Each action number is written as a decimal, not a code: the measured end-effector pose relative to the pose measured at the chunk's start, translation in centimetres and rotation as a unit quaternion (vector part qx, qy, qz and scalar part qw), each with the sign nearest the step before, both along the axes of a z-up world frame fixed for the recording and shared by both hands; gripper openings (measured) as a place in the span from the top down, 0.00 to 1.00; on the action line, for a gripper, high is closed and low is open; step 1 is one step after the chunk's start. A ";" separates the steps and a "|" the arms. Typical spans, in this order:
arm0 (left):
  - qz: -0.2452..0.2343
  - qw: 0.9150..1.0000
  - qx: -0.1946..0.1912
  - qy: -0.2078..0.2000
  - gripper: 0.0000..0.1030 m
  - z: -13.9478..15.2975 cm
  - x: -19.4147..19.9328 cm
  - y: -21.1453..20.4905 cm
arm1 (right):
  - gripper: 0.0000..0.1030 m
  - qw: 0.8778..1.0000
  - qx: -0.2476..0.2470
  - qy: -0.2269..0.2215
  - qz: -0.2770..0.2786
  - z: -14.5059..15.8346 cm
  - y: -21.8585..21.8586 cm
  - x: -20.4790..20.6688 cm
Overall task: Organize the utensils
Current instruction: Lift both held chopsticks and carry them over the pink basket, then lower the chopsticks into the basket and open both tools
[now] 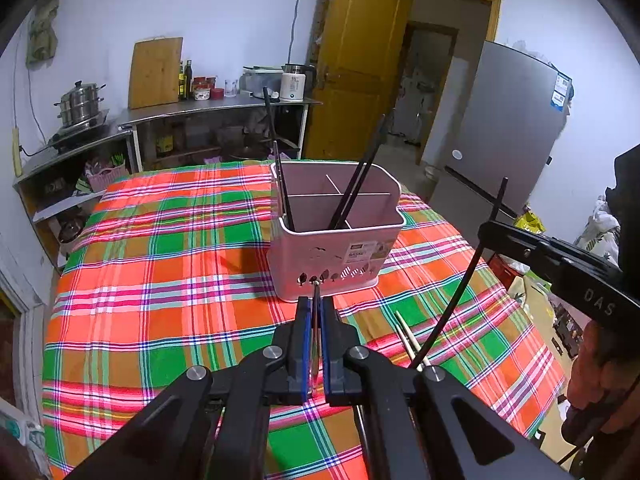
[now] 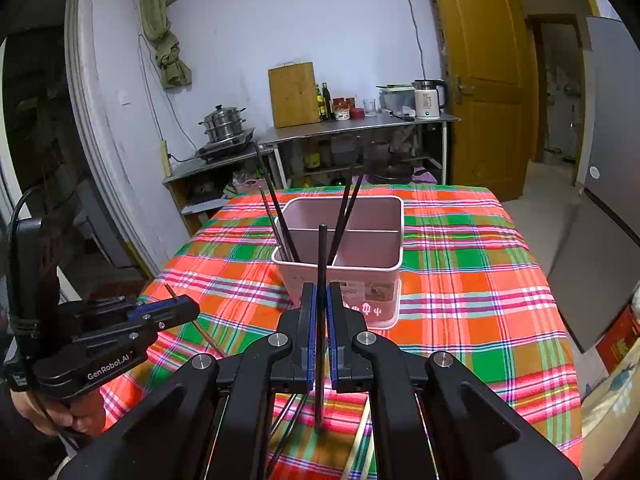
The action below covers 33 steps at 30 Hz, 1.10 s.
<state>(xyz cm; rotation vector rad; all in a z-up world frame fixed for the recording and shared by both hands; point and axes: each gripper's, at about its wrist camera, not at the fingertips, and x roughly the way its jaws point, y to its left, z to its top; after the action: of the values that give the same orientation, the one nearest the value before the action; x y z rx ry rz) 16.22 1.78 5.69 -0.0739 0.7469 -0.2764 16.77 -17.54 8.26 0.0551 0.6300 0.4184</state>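
Here the pink divided utensil basket [image 2: 352, 252], holding dark chopsticks, stands toward the far edge of the plaid tablecloth [image 1: 160, 240], while the left gripper [image 1: 316, 308] clamps a thin brown chopstick [image 1: 316, 320] and the right gripper [image 2: 321, 296] pinches a black chopstick [image 2: 321, 264].

Pink divided caddy [image 2: 360, 280] upright on plaid cloth; 4 dark chopsticks [image 2: 347, 216] lean inside — 2 per side.

Worktop [image 1: 160, 264] covering — woven plaid cloth, matt, slightly creased. Utensil holder [image 1: 332, 248]: smooth pink plastic, faint sheen, paper label on front. Chopsticks in holder [image 1: 352, 188] — dark, smooth, semi-gloss. Loose chopsticks [image 1: 408, 340]: pale, wood-like. Left tool [image 1: 316, 308]: matt black plastic, blue pads.
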 end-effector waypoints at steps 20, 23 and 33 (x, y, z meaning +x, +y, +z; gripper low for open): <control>-0.016 0.999 -0.013 -0.039 0.96 6.4 1.9 0.2 | 0.95 0.999 0.005 -0.045 0.005 3.5 0.4 0.7; -0.019 0.999 -0.007 -0.048 0.96 7.6 2.8 -0.2 | 0.95 0.998 0.010 -0.056 0.004 4.4 0.5 1.2; -0.003 0.997 -0.023 -0.074 0.96 11.2 6.9 0.4 | 0.95 0.995 0.031 -0.090 -0.006 7.9 0.8 3.7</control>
<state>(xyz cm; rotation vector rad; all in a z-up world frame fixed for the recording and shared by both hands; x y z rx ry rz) 23.11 2.14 16.88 -0.0938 0.5946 -0.3006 20.45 -16.70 16.15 0.0796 0.4397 0.4262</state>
